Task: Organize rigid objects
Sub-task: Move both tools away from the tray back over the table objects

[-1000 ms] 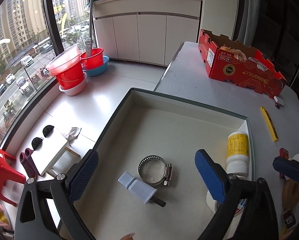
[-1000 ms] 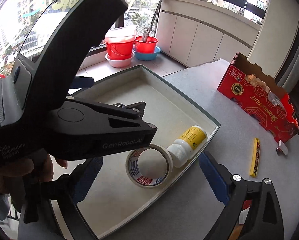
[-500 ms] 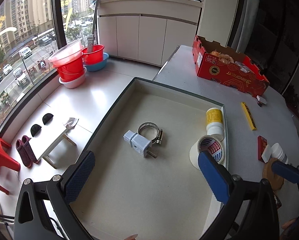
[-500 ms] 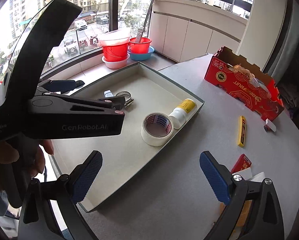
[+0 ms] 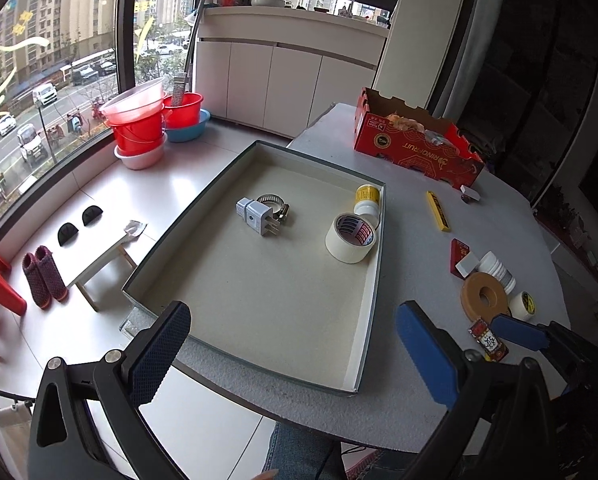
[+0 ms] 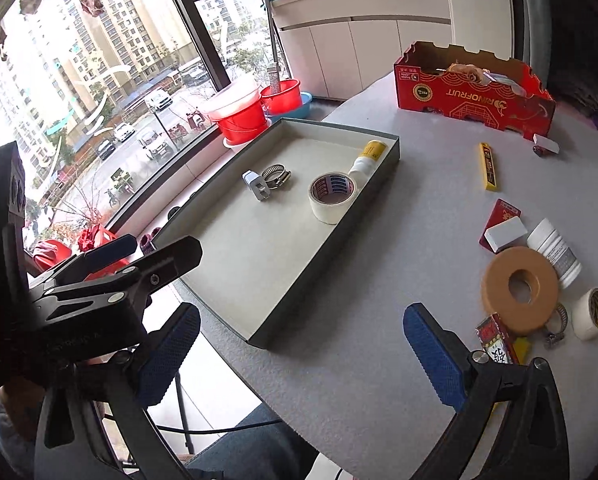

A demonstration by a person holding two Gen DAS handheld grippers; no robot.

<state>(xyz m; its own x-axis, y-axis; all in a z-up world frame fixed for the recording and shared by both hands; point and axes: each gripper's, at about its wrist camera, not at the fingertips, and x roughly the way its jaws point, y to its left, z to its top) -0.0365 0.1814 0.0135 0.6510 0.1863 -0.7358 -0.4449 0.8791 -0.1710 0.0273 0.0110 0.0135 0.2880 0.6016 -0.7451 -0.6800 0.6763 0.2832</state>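
Observation:
A shallow grey tray (image 5: 369, 320) (image 6: 339, 236) on the grey table holds a white tape roll (image 5: 350, 238) (image 6: 332, 196), a white bottle with yellow label (image 5: 367, 199) (image 6: 369, 156), a grey plug adapter (image 5: 257, 216) (image 6: 255, 185) and a metal hose clamp (image 5: 273, 202) (image 6: 275, 173). My left gripper (image 5: 295, 354) is open and empty above the tray's near edge. My right gripper (image 6: 303, 354) is open and empty above the table's near edge. Loose on the table at right lie a tan ring (image 6: 519, 286) (image 5: 484, 297), a small tape roll (image 6: 591, 314), a white bottle (image 6: 555, 252), a yellow utility knife (image 6: 488, 166) (image 5: 438, 211).
A red fruit carton (image 5: 415, 140) (image 6: 473, 90) stands at the table's far side. Red packets (image 6: 497, 338), a white block (image 6: 504, 234) and a second hose clamp (image 6: 559, 326) lie at right. Red buckets (image 5: 139, 128), a stool and slippers are on the floor left.
Both grippers have pulled back and up from the tray, so it looks smaller and farther. The tape roll now stands free in the tray. The right-side clutter has come into view.

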